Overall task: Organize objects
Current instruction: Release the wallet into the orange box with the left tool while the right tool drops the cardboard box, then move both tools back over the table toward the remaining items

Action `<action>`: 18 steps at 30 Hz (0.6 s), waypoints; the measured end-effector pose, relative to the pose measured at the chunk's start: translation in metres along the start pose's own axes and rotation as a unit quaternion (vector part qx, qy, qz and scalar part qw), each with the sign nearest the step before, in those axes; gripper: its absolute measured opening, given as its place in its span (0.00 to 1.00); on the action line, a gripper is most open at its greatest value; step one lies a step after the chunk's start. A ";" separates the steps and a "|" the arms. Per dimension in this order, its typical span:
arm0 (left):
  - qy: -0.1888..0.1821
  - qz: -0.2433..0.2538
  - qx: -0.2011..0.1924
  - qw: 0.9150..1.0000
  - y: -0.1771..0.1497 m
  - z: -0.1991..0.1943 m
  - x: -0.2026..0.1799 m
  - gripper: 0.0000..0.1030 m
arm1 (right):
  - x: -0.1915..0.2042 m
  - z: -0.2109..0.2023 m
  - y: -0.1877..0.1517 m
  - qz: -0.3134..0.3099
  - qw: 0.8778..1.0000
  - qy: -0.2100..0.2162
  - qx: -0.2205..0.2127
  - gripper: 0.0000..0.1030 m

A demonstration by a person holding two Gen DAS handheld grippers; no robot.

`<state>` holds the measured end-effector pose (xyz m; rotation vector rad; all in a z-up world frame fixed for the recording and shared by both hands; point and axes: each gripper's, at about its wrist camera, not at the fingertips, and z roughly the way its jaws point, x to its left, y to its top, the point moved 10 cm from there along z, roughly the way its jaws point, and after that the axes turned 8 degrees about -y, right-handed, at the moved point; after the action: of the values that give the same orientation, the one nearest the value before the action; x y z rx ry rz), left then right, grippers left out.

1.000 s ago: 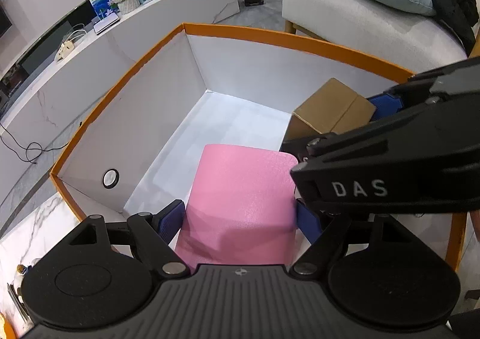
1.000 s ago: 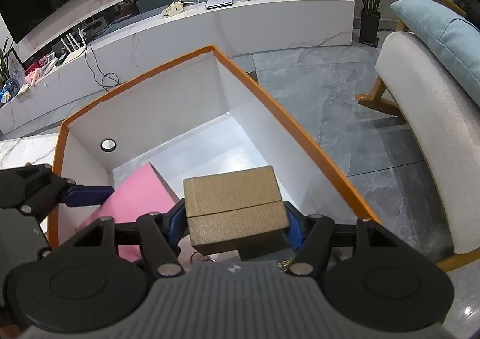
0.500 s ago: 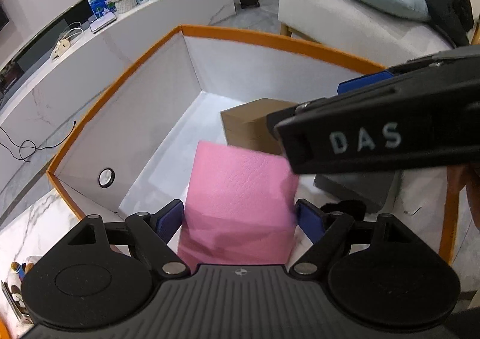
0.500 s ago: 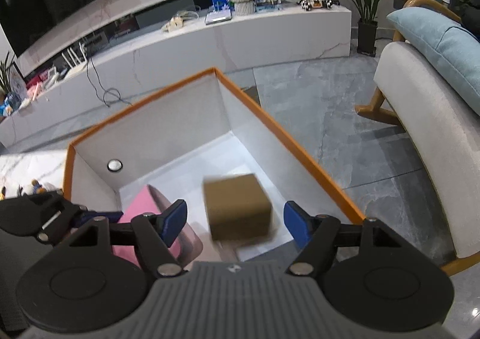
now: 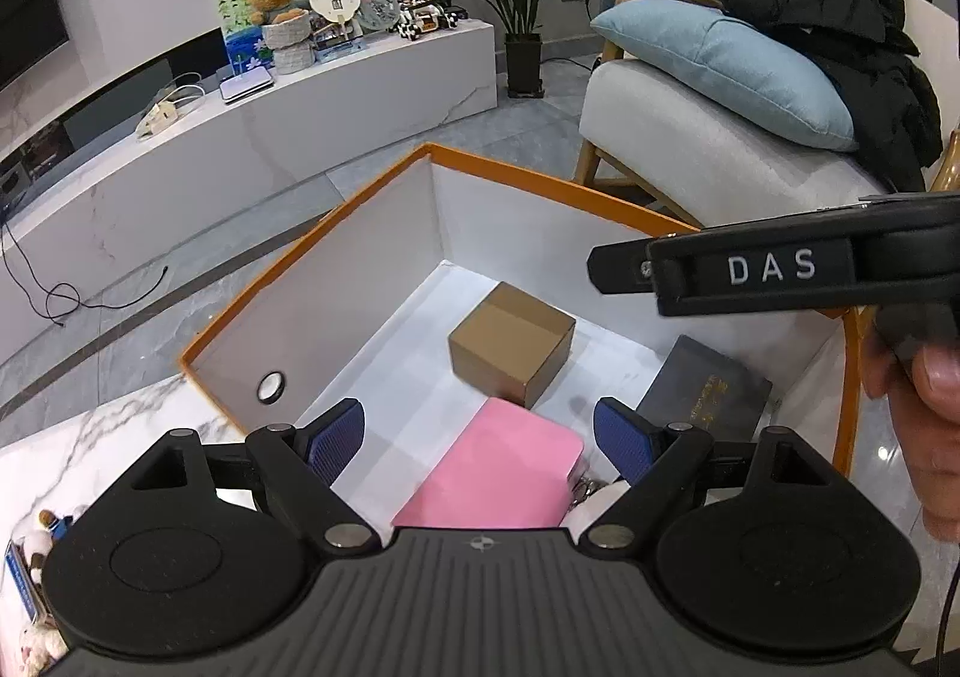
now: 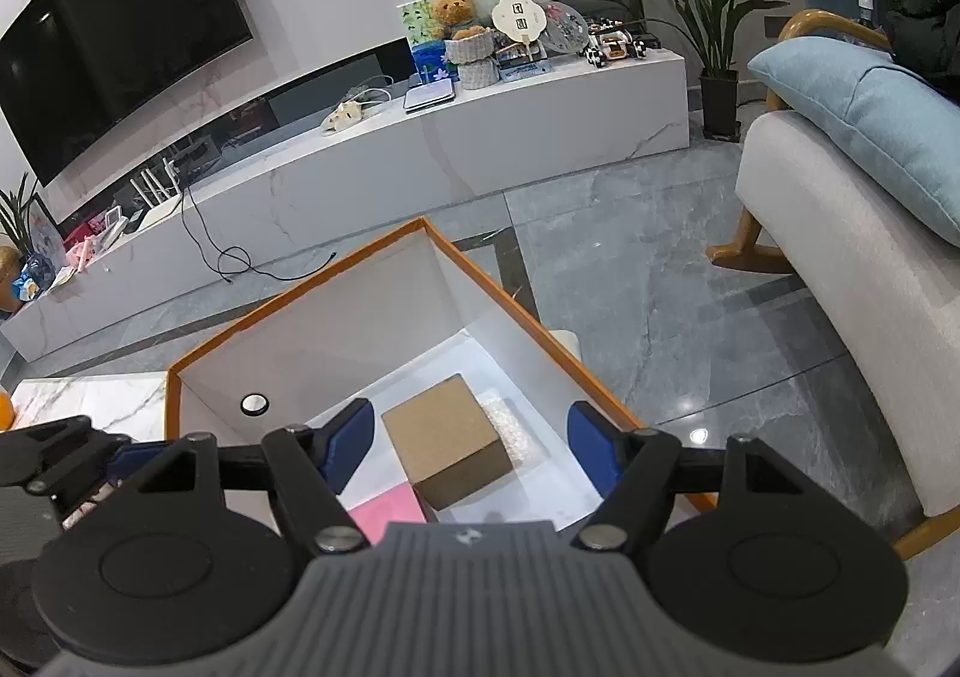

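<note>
Orange rim and white walls on the storage box. Plain brown on the cardboard box, pink on the flat case, black with gold lettering on the flat box. Blue pads. White marble with grey veins on the table.

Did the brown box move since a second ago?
Yes. The brown box left the right gripper and dropped onto the floor of the orange-rimmed bin.

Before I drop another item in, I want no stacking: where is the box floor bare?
Bare floor runs along the wall with the round hole, left of the cardboard box and pink case. The near right corner, by the dark booklet, is crowded.
</note>
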<state>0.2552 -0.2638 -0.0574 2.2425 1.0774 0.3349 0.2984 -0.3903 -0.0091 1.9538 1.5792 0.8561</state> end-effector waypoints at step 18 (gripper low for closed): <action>0.046 -0.015 -0.042 0.998 -0.020 -0.063 0.060 0.96 | 0.043 -0.019 0.003 -0.023 0.999 0.036 -0.033 0.71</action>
<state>0.2515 -0.1815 -0.0232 2.1522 1.1236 0.4664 0.2925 -0.3489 0.0137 1.8522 1.6084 0.9566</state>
